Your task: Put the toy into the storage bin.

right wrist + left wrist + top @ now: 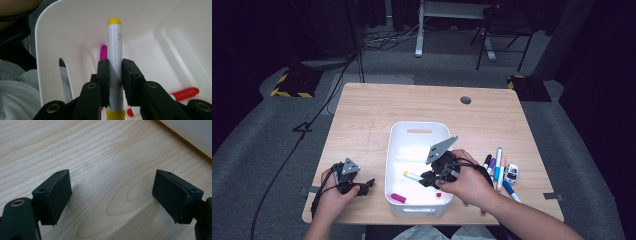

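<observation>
The work in hand is moving markers from the tabletop (362, 115) into the white bin (394, 150), and it looks roughly half done. The right claw (115, 72) is clamped on a yellow-capped marker (114, 47), held just above the bin's floor with its cap pointing toward the near wall, not yet let go. Already lying in the bin are a magenta marker (398, 198) in the near left corner and a red-capped marker (185, 93) beside the claw, with what may be another red-tipped one under the jaws. Several markers (497, 167) remain on the tabletop to the right of the bin, next to a small toy car (511, 173). The left claw (112, 195) rests idle over bare wood left of the bin, its jaws apart with nothing between them.
</observation>
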### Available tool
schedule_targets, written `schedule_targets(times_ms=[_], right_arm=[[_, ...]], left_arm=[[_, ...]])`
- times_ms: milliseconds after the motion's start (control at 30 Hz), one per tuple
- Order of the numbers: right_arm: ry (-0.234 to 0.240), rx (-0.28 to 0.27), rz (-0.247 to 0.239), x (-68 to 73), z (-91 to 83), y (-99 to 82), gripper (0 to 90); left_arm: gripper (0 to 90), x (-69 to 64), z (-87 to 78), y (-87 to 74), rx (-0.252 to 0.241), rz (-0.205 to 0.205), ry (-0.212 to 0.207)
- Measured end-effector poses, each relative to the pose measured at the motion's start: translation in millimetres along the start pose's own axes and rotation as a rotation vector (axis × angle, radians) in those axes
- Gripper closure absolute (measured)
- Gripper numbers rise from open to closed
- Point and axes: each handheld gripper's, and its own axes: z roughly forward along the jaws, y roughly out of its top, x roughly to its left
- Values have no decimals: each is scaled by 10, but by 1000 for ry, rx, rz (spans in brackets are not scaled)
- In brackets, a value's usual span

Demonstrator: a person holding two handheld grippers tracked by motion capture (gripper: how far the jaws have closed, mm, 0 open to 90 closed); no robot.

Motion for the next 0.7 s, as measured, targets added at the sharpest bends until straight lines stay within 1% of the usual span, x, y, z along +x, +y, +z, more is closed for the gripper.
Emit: schedule_targets(times_ms=[33,67,100,167,200,233,300,333,400,433,567,633,667,700], right_arm=[[5,5,3,3,12,-5,769],[6,7,-7,0,27,-9,769],[7,16,-4,8,35,-11,770],[12,22,-15,15,64,-13,769],[14,35,-3,31,73,-14,769],[16,36,-19,27,92,-16,769],[19,45,-26,31,121,-21,769],[22,57,-17,39,130,-25,769],[25,56,-36,32,161,-31,769],[25,50,-53,25,179,-31,769],[31,74,-57,41,229,-36,769],[31,73,-64,36,257,-44,769],[36,82,-51,44,261,-47,769],[39,125,17,86,245,-52,769]], left_arm=[[163,0,0,0,0,0,0],[163,1,-1,0,0,1,1],[163,0,1,0,0,0,-1],[163,0,1,0,0,0,-1],[163,1,0,0,1,0,0],[163,0,1,0,0,0,-1],[163,0,1,0,0,0,-1],[163,0,0,0,0,0,0],[163,0,0,0,0,0,1],[163,0,0,0,0,1,1],[163,-2,0,0,-2,-3,2],[163,-2,1,-1,-1,-3,0],[163,-3,1,-1,-2,-3,0],[163,-2,1,0,-2,-3,1]])
